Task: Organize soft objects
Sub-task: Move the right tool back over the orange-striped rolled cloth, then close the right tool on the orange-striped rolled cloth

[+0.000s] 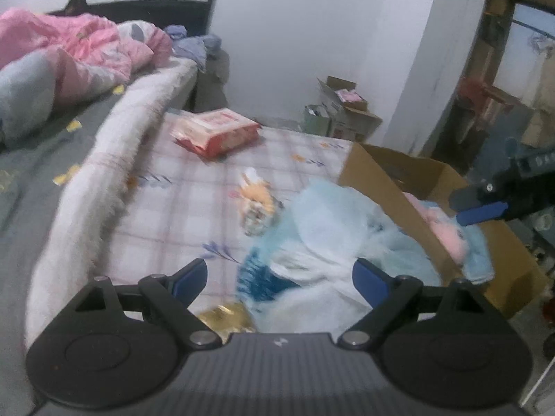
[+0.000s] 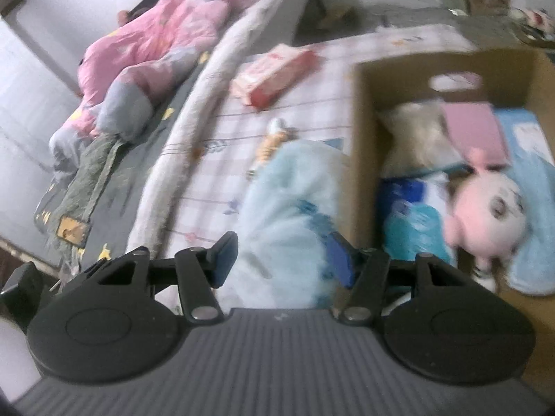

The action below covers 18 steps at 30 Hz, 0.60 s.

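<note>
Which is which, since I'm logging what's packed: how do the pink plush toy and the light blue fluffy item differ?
The pink plush toy lies inside the cardboard box; the light blue fluffy item lies outside it on the checked sheet. The toy looks smaller and has a face; the blue item looks larger, faceless. Both look soft.

Both wrist views look steeply down, close over checked mattress (image 1: 194,208). Left faces cardboard box (image 1: 378,173) from beside; right looks into it. Shared: mattress, box, red packet (image 2: 277,72).

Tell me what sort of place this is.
Most likely a lived-in bedroom. A rumpled pink quilt lies on a bed with a dark wooden headboard, a checked mattress sheet spreads beside it, and a brown cardboard box holds soft toys.
</note>
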Tool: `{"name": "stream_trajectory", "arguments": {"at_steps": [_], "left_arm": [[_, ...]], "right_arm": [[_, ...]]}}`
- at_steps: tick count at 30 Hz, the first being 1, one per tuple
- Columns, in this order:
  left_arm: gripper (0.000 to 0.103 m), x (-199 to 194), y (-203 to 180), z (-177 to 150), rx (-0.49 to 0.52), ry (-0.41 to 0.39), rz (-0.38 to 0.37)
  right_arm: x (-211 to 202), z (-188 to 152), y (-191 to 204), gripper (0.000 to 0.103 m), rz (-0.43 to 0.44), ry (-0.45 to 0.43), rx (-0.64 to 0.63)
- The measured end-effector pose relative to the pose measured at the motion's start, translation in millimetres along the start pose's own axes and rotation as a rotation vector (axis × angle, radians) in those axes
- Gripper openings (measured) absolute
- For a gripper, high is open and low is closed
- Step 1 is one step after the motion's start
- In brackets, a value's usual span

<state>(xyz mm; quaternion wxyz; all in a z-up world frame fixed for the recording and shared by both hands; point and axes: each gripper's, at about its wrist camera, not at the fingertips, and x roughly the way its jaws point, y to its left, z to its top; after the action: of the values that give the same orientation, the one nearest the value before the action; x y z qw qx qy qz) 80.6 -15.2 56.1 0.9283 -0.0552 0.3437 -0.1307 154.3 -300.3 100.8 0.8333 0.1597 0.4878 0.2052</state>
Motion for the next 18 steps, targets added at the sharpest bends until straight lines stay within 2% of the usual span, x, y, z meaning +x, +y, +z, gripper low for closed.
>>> {"name": "stream_trajectory", "arguments": {"at_steps": [3,7,12,18], "left_arm": [[0.092,6,10,12,0.030,-0.025,0.040],[0.092,31,27,32,0.035,-0.039,0.023],[0.086,87,41,59,0.041,0.027,0.004],[0.074,168,54,74,-0.002,0.183,-0.055]], "right_arm": [[22,24,22,0.057,0.018,0.027,-0.023],[62,59,46,0.057,0.049,0.070,-0.047],[132,105,54,0.057,0.026,0.144,-0.054],[222,145,29,0.057,-0.044,0.241,-0.006]]}}
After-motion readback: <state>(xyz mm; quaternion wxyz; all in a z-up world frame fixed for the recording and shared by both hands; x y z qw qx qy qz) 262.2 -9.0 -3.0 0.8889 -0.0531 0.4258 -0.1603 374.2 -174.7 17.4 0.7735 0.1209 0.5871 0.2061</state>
